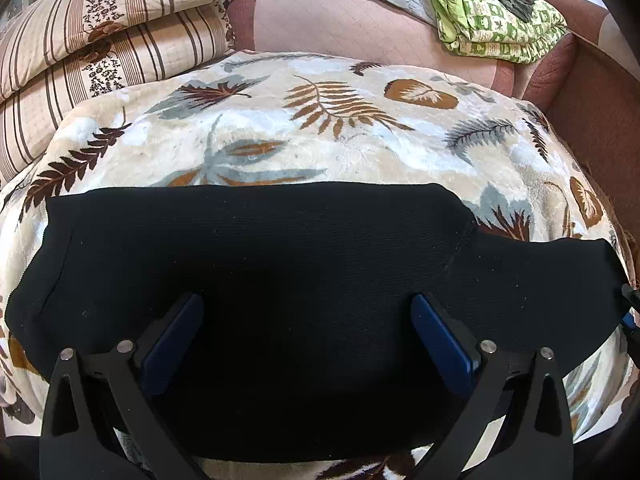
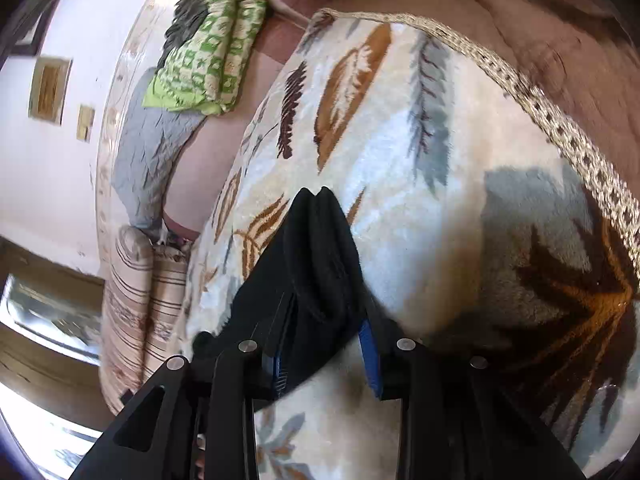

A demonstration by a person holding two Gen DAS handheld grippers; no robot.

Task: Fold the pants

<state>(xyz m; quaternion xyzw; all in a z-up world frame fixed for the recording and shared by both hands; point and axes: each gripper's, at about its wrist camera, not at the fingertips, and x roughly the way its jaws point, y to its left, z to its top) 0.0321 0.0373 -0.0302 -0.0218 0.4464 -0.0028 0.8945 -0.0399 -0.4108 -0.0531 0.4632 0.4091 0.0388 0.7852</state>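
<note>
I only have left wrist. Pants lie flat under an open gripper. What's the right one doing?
Observer: The right gripper has a bunched end of the black pants between its fingers, lifted off the leaf-print blanket.
Operator: Pinched tight, or loose?
Observer: The blue pads stand a little apart with thick cloth filling the gap, so it looks gripped, though I can't confirm how firmly.
Operator: Anything past that end of the blanket?
Observer: A woven border strip runs along the blanket's edge, with brown upholstery beyond it.
</note>
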